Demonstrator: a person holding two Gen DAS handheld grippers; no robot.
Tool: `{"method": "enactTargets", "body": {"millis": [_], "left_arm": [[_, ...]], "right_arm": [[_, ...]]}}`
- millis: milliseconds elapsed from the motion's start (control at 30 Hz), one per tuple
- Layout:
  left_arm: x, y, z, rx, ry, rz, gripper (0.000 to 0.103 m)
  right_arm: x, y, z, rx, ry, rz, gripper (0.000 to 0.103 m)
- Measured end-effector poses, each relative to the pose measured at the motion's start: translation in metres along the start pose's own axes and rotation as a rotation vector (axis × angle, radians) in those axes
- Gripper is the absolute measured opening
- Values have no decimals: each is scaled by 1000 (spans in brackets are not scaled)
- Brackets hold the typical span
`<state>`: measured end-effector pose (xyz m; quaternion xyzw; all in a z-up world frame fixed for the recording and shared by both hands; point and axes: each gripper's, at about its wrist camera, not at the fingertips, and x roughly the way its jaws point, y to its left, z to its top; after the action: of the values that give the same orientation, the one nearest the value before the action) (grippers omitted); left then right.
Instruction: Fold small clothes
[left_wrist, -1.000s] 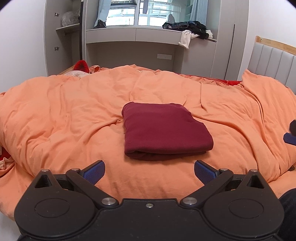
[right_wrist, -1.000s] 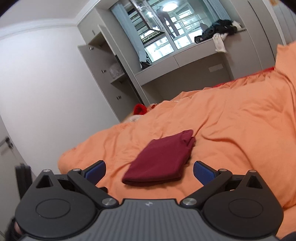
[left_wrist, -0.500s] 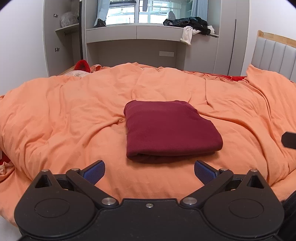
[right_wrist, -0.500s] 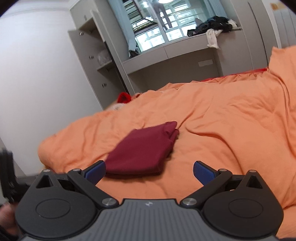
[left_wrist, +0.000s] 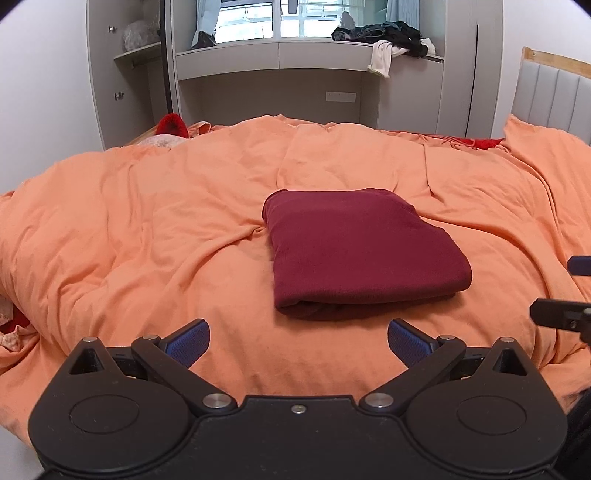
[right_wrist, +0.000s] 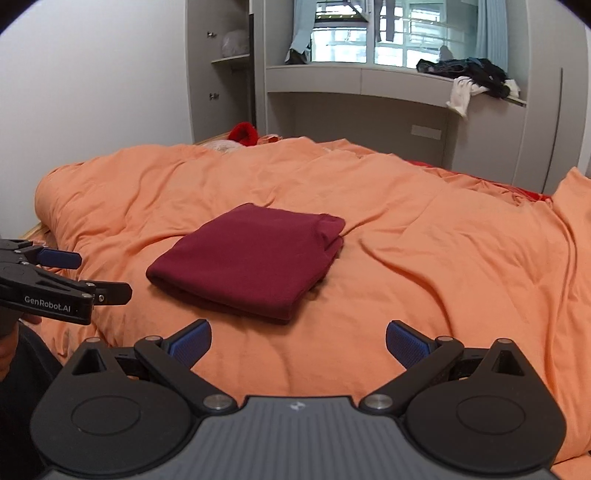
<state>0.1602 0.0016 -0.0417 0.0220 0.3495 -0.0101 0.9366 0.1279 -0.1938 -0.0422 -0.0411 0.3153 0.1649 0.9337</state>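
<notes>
Left gripper (left_wrist: 298, 341): held low at the near edge of the bed, jaws spread wide, nothing between the blue pads (left_wrist: 188, 340). It is also seen from the side at the left edge of the right wrist view.

Right gripper (right_wrist: 298, 341): held likewise near the bed edge, jaws wide apart and empty; its tips show at the right edge of the left wrist view.

Maroon garment (left_wrist: 364, 253): laid just beyond both grippers, mid-bed on the orange duvet (left_wrist: 147, 240), touched by neither. It is folded into a compact, roughly square packet of several layers, with the rounded fold edge nearest in the left wrist view.

Step in hand, as judged: the fold looks finished or nearly so. If anything is still to be done, the far right corner (slightly bunched in the right wrist view) is best smoothed with light pressure, so that the layers are not dragged apart. The duvet is soft and creased, so any pushing is likely to shift the packet.

Surroundings, farther off: a red item (left_wrist: 170, 124) at the far left of the bed; a padded headboard (left_wrist: 550, 99) at the right; beyond the bed, a grey cabinet unit (left_wrist: 317, 77) with dark and white clothes heaped on its ledge (left_wrist: 391, 37) under the window.

Obstructions: none noted between grippers and garment.
</notes>
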Motion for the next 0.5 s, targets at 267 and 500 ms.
{"method": "enactTargets", "body": {"millis": [267, 500], "left_arm": [[3, 7, -2, 2, 11, 32, 102], [4, 5, -3, 13, 18, 19, 102]], "right_arm": [[9, 5, 1, -3, 34, 13, 103], [12, 7, 2, 2, 43, 14, 103]]}}
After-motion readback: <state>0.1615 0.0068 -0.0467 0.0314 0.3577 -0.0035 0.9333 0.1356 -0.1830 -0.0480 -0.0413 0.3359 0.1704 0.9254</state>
